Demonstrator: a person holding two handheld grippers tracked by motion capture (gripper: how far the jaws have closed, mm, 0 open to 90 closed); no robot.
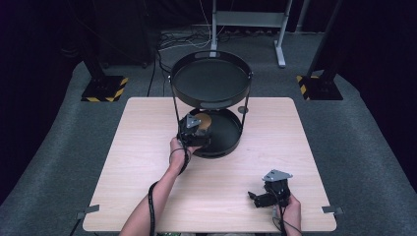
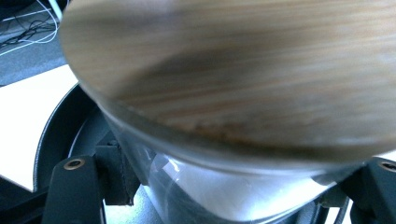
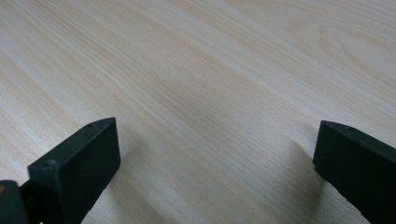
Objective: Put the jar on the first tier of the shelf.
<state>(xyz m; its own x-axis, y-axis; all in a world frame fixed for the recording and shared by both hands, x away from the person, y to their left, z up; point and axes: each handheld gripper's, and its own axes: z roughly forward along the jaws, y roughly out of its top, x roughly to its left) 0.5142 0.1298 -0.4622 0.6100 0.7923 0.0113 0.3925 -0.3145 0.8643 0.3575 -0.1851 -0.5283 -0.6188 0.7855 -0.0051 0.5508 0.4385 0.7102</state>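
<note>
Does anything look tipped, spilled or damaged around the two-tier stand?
Nothing stands out. The black two-tier round tray stand sits upright on the pale wooden table; the left gripper holds a wooden-lidded clear glass jar at its lower tray. The right gripper is open.

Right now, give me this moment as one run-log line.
left tongs: shut on glass jar with wooden lid, over lower tray | right tongs: open, empty, over table | upper tray: bare
</note>
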